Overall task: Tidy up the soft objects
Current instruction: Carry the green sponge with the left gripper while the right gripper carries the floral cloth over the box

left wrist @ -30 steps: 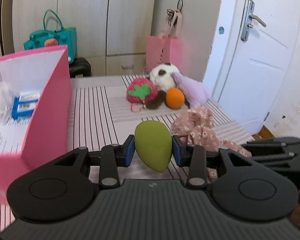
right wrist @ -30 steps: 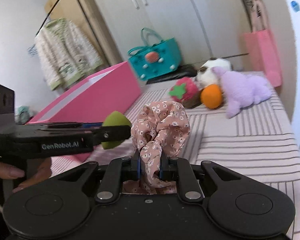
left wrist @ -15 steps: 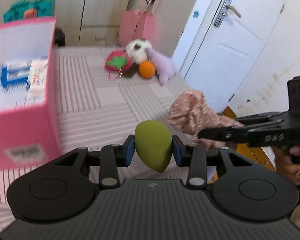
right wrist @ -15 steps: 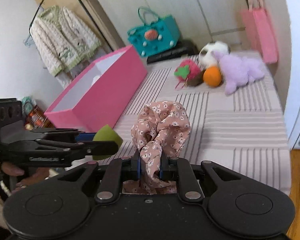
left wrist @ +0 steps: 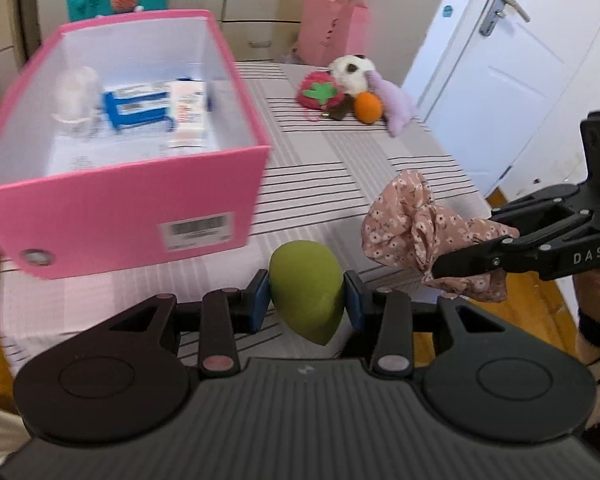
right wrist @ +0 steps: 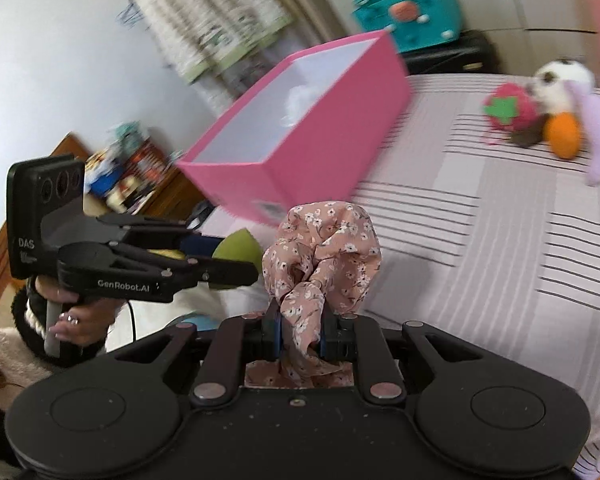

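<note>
Striped bed cover (left wrist: 340, 168) is seen in a room with white door (left wrist: 512, 80) and cupboards. Pink box (left wrist: 120, 208) sits at the bed's near left edge; plush toys (left wrist: 352, 92) are piled at the far edge. "DAS" and "GenRobot.AI" are printed on the gripper bodies. Left gripper (left wrist: 306, 300) is clamped on green sponge (left wrist: 306, 292); right gripper (right wrist: 300, 338) is pinched shut on floral scrunchie (right wrist: 320, 256). Both are held above the near edge.

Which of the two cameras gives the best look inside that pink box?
The left wrist view. It looks down into the pink box and shows blue-and-white packets on its floor. The right wrist view sees the box from the side, blurred, with only its white inner walls and something white inside.
</note>
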{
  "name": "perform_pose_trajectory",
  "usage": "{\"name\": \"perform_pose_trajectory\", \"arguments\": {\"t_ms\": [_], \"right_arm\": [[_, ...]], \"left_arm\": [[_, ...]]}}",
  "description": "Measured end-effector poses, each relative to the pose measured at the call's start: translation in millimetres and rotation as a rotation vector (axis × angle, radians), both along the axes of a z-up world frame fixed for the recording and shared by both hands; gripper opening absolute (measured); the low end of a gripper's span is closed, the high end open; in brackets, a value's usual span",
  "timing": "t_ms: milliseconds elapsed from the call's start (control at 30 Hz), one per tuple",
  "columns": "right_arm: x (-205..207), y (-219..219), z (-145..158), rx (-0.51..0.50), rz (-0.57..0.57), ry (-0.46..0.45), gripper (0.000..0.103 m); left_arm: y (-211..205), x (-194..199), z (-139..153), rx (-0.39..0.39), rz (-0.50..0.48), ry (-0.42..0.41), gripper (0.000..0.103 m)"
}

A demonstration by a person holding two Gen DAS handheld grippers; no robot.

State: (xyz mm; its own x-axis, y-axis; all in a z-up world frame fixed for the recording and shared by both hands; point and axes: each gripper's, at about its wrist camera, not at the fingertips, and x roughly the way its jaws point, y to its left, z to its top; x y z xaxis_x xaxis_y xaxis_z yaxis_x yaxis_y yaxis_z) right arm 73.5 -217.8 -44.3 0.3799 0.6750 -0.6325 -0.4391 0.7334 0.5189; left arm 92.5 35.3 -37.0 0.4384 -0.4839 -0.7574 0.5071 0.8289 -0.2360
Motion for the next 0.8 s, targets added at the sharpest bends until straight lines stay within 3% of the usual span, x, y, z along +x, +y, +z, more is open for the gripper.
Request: {"name": "perform_pose_trajectory", "arguments": {"t_ms": [267, 467, 633, 800], "right_arm": [[15, 41, 28, 0.032, 0.137, -0.022, 0.020], [39, 65, 53, 0.043, 0.143, -0.123, 0.020], [69, 75, 60, 0.103, 0.155, -0.177, 0.020], [107, 94, 58, 0.067, 0.115, -0.237, 0.020]], "left_arm": [[39, -10, 36, 0.063, 0.054, -0.089, 0.038], [66, -3, 60, 0.001, 0.119, -0.208, 0.039], [77, 28, 69, -0.078, 0.171, -0.296, 0.039], [77, 77, 62, -0.061, 0.248, -0.326, 0.039]]}}
